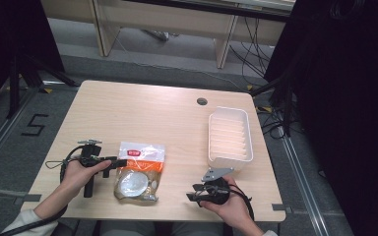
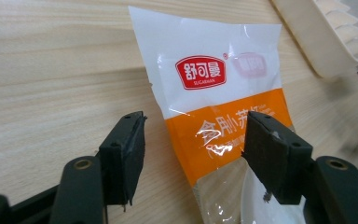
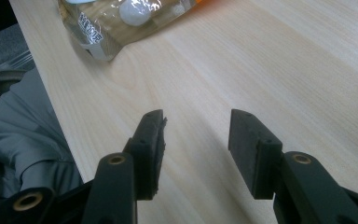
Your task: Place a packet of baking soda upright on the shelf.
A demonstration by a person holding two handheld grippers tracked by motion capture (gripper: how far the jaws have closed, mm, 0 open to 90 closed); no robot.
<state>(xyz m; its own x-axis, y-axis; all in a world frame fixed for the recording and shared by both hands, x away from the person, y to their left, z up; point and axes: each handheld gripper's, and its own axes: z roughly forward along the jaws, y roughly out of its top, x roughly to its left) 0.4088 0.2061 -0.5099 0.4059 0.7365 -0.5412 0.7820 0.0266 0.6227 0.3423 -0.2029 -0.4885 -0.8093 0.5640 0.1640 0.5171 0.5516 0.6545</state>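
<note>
Snack packet [image 1: 139, 170]: white-and-orange top, clear bottom, lying flat.

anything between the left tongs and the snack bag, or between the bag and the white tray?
Nothing visible. The left tongs are open, already straddling the edge of the snack bag. Between the bag and the white tray lies bare table.

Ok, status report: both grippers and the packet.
Left gripper open, jaws straddling the orange-and-white packet, not clamped. Right gripper open over bare table, holding nothing. White tray at the right, clear of both.
</note>
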